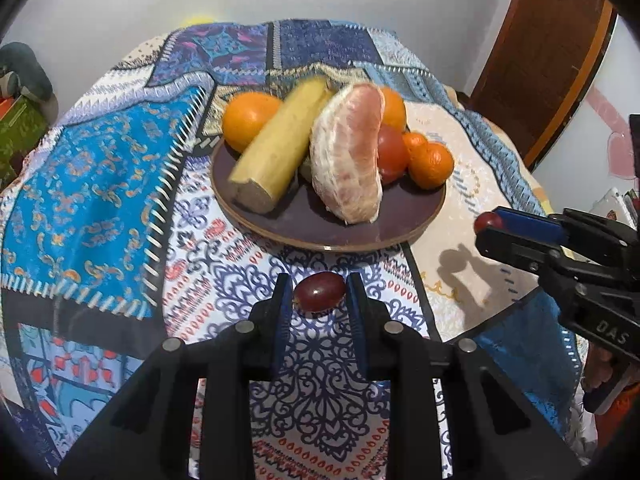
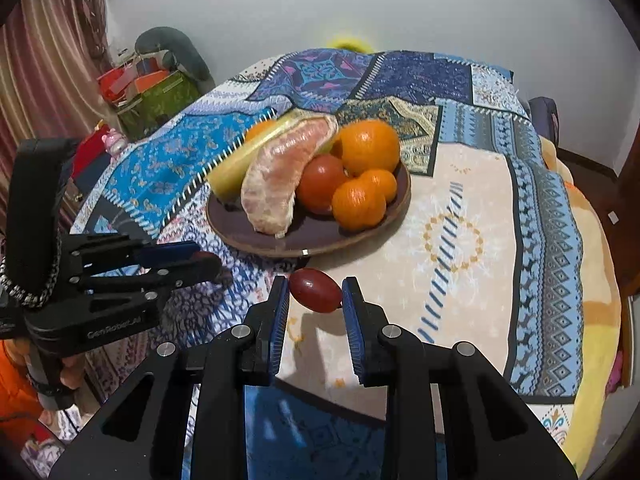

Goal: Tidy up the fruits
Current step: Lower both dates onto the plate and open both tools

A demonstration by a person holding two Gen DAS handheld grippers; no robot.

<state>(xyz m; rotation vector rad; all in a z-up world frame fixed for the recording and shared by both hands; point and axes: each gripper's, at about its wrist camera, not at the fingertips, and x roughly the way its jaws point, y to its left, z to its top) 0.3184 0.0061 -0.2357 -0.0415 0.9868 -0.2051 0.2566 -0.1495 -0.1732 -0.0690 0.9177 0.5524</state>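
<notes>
A dark round plate (image 1: 360,232) (image 2: 240,224) on the patchwork tablecloth holds a banana (image 1: 280,140), a peeled pomelo piece (image 1: 348,148) (image 2: 280,176), oranges (image 1: 248,118) (image 2: 368,146), mandarins (image 1: 430,164) (image 2: 358,204) and a red tomato (image 1: 392,152) (image 2: 320,188). My left gripper (image 1: 319,298) (image 2: 208,264) is shut on a red grape (image 1: 320,296) just in front of the plate. My right gripper (image 2: 316,294) (image 1: 486,226) is shut on another red grape (image 2: 316,290) (image 1: 488,222), held above the cloth to the plate's right.
The round table's patchwork cloth (image 1: 100,184) (image 2: 500,220) drops off at its edges. A wooden door (image 1: 552,52) stands at the right. Boxes and clutter (image 2: 152,88) sit beside a curtain (image 2: 48,60) at the left.
</notes>
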